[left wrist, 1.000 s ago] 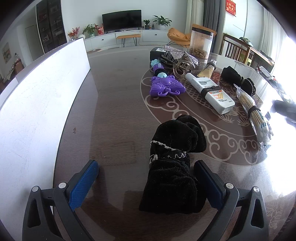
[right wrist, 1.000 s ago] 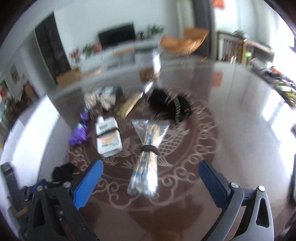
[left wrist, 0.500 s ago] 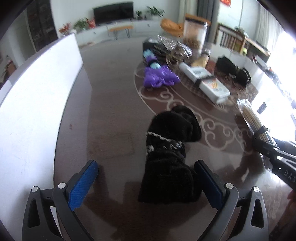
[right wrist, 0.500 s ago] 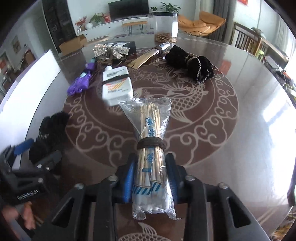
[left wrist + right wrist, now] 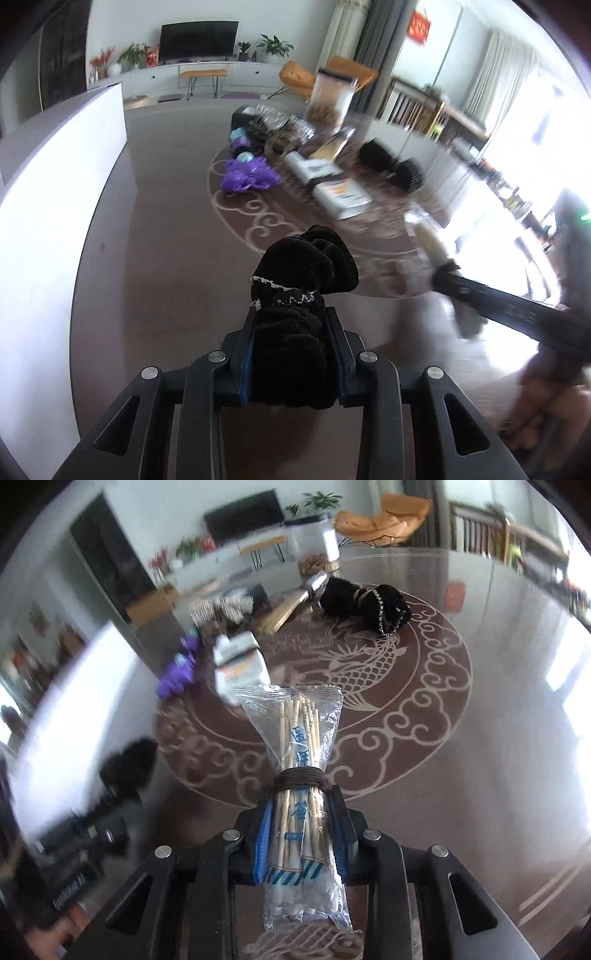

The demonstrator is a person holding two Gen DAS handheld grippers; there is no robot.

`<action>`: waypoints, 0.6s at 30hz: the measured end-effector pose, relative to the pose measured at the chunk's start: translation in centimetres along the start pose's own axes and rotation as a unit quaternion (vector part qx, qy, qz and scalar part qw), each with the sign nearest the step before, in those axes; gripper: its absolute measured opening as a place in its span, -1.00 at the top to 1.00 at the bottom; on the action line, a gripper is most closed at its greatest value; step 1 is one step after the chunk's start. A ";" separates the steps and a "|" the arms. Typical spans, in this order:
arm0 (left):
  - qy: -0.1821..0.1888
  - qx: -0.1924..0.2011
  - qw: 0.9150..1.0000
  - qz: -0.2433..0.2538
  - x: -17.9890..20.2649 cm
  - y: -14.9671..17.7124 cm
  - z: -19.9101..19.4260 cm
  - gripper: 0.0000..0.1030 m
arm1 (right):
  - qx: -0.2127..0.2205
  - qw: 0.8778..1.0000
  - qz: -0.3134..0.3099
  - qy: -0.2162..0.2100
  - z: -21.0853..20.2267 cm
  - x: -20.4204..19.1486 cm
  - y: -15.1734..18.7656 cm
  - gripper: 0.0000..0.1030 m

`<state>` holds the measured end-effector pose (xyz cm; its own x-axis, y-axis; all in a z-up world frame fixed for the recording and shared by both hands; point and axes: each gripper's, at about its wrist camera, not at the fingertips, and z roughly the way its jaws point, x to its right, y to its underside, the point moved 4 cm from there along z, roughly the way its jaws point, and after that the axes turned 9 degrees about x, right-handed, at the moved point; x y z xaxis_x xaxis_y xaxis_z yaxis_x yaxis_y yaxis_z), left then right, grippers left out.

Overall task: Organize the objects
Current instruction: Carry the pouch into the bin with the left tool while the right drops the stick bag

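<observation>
Left wrist view: left tongs (image 5: 293,354) are closing, pinching the black velvet scrunchie (image 5: 299,295) above the counter (image 5: 166,258). Right tongs (image 5: 303,834) pinch the bagged bamboo skewers (image 5: 301,760); the slick bag may slip during transfer.

A big dark TV (image 5: 199,38) sits on a long white cabinet (image 5: 192,75) by the far wall. Green plants (image 5: 275,46) stand on the cabinet next to the TV, and red flowers (image 5: 101,59) stand at its left end. A small wooden bench (image 5: 203,74) is in front of it. An orange chair (image 5: 384,515) is off to the right. Long pale curtains (image 5: 506,74) hang by the bright windows.
</observation>
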<state>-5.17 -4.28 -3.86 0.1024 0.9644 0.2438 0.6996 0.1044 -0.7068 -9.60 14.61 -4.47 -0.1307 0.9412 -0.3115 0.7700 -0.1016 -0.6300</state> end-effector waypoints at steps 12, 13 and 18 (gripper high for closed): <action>-0.028 0.139 0.989 -0.038 -7.4 -6.2 -17.3 0.37 | 0.044 0.972 -0.102 -0.205 -7.4 -21.1 -3.2 0.45; -0.058 0.145 0.987 -0.038 -9.2 -6.3 -18.5 0.37 | 0.042 0.968 -0.113 -0.219 -7.6 -22.8 -3.2 0.45; -0.163 0.113 0.975 -0.103 -19.0 -3.5 -19.3 0.37 | 0.005 0.946 -0.170 -0.277 -5.9 -33.1 -1.6 0.45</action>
<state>4.13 -27.62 6.80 -0.2802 0.9391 0.1988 0.5039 0.3201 -0.8022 -2.81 -14.49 11.02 -0.6790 0.6074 -0.4123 0.6188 0.1715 -0.7666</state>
